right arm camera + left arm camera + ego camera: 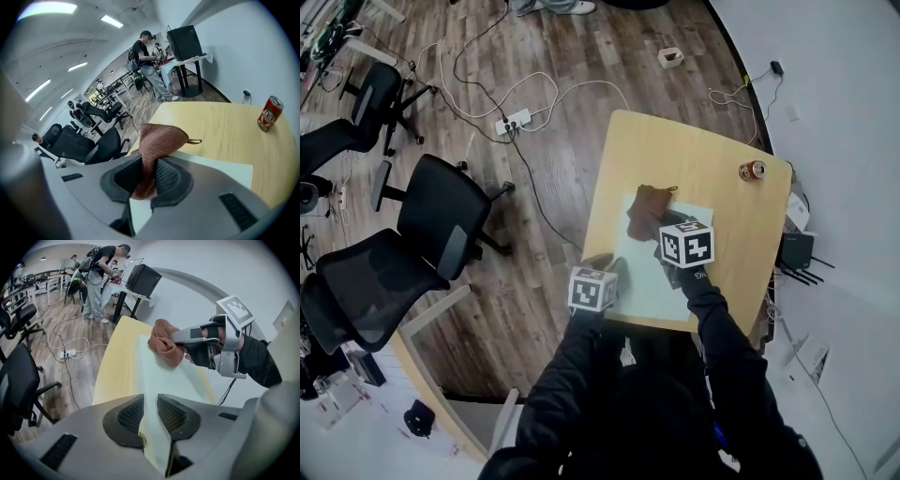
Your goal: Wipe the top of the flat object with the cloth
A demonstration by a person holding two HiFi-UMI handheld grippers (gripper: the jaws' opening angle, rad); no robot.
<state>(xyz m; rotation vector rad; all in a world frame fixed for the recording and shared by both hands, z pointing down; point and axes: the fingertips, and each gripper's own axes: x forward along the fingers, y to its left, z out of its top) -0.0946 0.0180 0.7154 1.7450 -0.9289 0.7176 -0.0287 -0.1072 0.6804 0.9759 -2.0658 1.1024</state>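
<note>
Jaws of your right gripper (149,176) are clenched on the brown cloth (159,138). Its lower end is swallowed between the ribbed black pads, so you cannot see how much is pinched. The cloth is nubby terry with a small hanging loop, bunched into a soft hump at the far left corner of the flat object (161,380). Your left gripper (150,409) has its jaws clamped on that object's near edge, which is lost in the narrow gap between them. The flat object is thin, smooth, pale greenish-white and rectangular; its material is hard to tell. In the head view, both marker cubes and your dark sleeves cover its near part. Under it lies a light wooden tabletop (712,150) with rounded corners. Beyond the flat object's far right corner, well apart, stands a red can (753,170).
</note>
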